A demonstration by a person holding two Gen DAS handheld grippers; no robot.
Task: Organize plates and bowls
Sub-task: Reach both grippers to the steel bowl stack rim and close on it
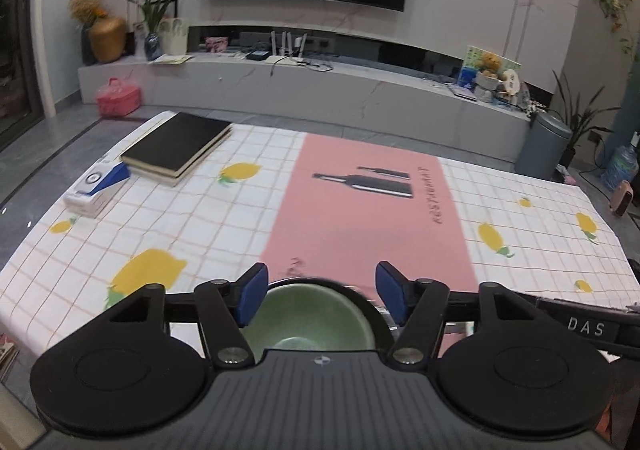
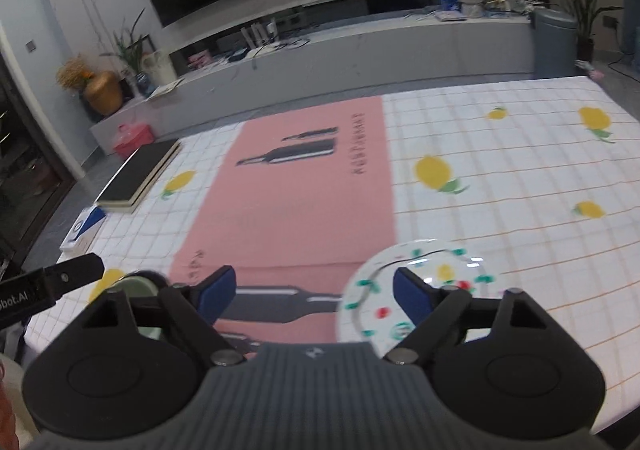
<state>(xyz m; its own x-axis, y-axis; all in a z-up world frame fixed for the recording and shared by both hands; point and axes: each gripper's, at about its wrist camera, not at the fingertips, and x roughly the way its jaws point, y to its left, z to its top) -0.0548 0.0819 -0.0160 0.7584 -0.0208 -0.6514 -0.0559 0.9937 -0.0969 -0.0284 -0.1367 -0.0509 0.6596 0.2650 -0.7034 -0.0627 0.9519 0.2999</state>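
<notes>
A green bowl with a dark rim [image 1: 310,314] sits on the table near its front edge, low between the blue pads of my open left gripper [image 1: 322,290]. It also shows in the right wrist view [image 2: 138,286], at the left behind the gripper body. A white plate with coloured dots [image 2: 380,298] lies flat on the tablecloth by the pink mat's right edge. My right gripper [image 2: 314,290] is open above the table; its right pad [image 2: 410,296] hovers over the plate. Neither gripper holds anything.
The table carries a lemon-check cloth [image 1: 168,226] and a pink mat [image 1: 360,202]. Black books [image 1: 176,142] and a blue-white box [image 1: 96,186] lie at the far left. The left gripper's arm [image 2: 52,282] shows at the left of the right view.
</notes>
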